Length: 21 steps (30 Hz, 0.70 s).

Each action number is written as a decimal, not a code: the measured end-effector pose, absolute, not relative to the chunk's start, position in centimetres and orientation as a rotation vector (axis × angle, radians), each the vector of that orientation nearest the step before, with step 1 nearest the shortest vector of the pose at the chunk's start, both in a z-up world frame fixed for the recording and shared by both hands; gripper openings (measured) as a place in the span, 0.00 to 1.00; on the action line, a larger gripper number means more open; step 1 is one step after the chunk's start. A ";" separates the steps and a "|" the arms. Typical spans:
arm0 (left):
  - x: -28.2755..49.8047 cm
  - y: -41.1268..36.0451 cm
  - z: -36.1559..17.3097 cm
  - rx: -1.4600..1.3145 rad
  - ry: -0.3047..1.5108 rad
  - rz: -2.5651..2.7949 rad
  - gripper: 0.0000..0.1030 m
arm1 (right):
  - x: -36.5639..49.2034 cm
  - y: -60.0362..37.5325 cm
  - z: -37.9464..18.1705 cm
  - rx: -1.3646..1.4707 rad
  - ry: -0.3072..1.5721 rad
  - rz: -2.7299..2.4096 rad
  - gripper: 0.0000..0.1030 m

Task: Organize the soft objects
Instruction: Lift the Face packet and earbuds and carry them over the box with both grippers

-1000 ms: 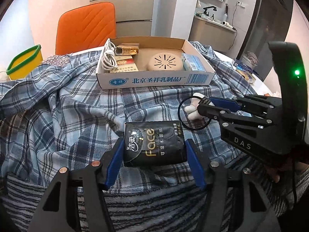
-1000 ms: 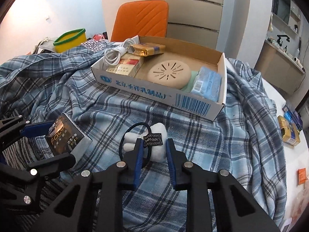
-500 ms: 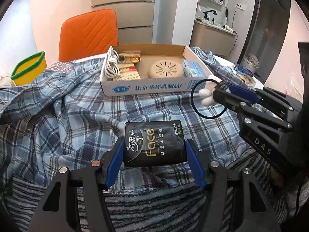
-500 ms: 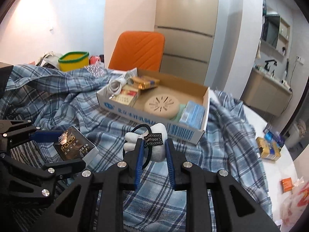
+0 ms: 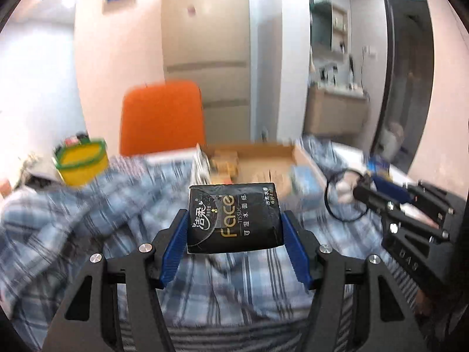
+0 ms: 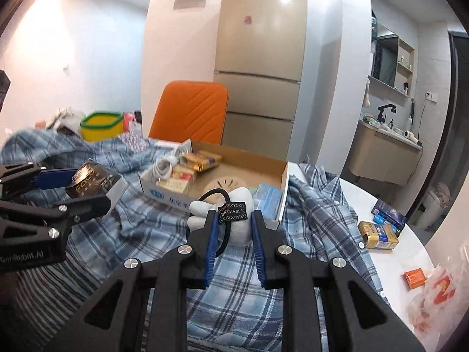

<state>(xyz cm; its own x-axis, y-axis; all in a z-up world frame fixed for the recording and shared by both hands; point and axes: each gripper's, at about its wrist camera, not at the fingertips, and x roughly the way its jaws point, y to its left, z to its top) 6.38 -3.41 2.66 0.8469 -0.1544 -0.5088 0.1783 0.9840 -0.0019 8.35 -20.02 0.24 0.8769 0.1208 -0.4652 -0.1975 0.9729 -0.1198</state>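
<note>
My left gripper (image 5: pixel 234 223) is shut on a black tissue pack (image 5: pixel 233 218) marked "Face" and holds it in the air above the plaid shirt (image 5: pixel 88 220). It also shows at the left of the right wrist view (image 6: pixel 91 180). My right gripper (image 6: pixel 233 223) is shut on a white plush hair tie (image 6: pixel 239 220) with a black elastic loop and a small black tag, held above the shirt just before the cardboard box (image 6: pixel 281 193). The right gripper shows in the left wrist view (image 5: pixel 359 192), to the right of the pack.
The open box holds a white cable (image 6: pixel 164 167), gold packets (image 6: pixel 202 160), a round beige disc (image 6: pixel 222 183) and a blue pack (image 6: pixel 268 198). A yellow basket (image 6: pixel 101 126) and orange chair (image 6: pixel 190 111) stand behind. Small boxes (image 6: pixel 378 234) lie on the white table at right.
Both grippers have lifted their objects off the shirt and tilted up. The view now takes in more of the room; the left wrist view is blurred by motion.
</note>
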 end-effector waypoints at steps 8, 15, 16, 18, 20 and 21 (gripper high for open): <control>5.6 -3.7 7.3 0.057 0.314 -0.166 0.60 | 7.4 -19.5 5.3 -0.138 0.282 0.157 0.23; 6.3 -3.9 10.3 0.016 0.224 -0.163 0.60 | 7.0 -19.0 9.9 -0.130 0.140 0.147 0.23; 6.6 -3.8 10.7 0.012 0.215 -0.159 0.60 | 7.1 -18.9 10.4 -0.128 0.128 0.147 0.23; 7.0 -3.8 11.4 -0.001 0.202 -0.159 0.60 | 7.5 -18.7 11.5 -0.133 0.106 0.142 0.23; 7.3 -3.8 12.1 -0.004 0.188 -0.151 0.60 | 8.1 -18.2 12.5 -0.142 0.110 0.116 0.23; 7.6 -3.8 12.3 0.000 0.185 -0.143 0.60 | 8.5 -18.1 12.9 -0.140 0.119 0.102 0.23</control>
<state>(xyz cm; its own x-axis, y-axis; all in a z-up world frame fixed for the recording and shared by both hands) 7.59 -3.80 12.27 0.9728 -0.1420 -0.1829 0.1420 0.9898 -0.0131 8.46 -18.09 12.90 0.9878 0.0930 -0.1252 -0.1096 0.9850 -0.1332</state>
